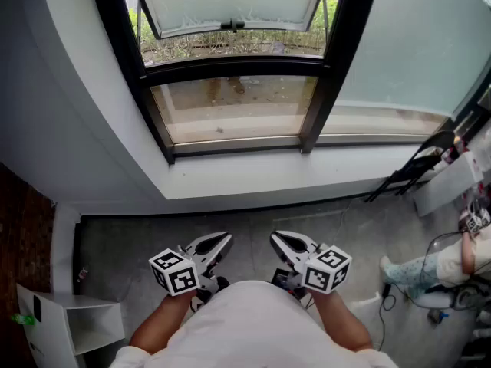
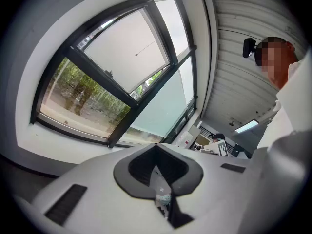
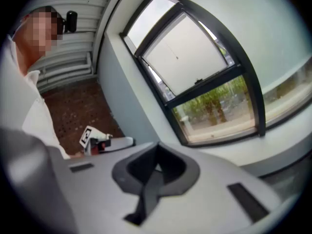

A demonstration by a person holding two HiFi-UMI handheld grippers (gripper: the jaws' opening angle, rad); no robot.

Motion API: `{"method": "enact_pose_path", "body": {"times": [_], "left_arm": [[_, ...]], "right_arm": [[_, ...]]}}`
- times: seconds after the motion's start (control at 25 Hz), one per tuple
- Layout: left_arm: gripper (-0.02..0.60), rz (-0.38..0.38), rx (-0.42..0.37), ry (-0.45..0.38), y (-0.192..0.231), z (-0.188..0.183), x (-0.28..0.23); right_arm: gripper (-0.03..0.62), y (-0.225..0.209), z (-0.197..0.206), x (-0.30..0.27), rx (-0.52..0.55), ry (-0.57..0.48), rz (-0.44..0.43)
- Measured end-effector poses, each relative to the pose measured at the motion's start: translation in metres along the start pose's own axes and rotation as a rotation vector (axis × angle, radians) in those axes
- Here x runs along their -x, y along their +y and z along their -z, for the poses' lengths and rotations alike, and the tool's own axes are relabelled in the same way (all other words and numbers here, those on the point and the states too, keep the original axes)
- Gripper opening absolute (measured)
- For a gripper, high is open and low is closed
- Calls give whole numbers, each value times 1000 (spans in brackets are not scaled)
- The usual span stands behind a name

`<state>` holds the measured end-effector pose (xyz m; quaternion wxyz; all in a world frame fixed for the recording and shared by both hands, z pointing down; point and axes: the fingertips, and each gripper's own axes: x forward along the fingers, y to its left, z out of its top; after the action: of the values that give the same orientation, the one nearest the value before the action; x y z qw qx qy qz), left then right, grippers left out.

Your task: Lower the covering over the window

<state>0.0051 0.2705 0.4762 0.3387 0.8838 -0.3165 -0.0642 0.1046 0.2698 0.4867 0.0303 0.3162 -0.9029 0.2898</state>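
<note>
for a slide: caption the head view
Left gripper and right gripper, both shut, held low facing a black-framed glass window.

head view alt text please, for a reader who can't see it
Seen from above, a person holds the left gripper and right gripper, both shut and empty, close to their body over a grey floor. Ahead is a black-framed window with greenery outside; its right pane looks covered in pale material.
</note>
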Motion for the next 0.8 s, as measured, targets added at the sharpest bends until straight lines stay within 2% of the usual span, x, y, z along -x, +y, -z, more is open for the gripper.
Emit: {"method": "enact_pose_path", "body": {"times": [0.44, 0.8], "left_arm": [[14, -12, -4, 3, -6, 7, -11], [15, -41, -16, -3, -10, 9, -31]], "right_arm": [[21, -13, 3, 11, 22, 14, 19], [32, -32, -3, 20, 1, 23, -9]]}}
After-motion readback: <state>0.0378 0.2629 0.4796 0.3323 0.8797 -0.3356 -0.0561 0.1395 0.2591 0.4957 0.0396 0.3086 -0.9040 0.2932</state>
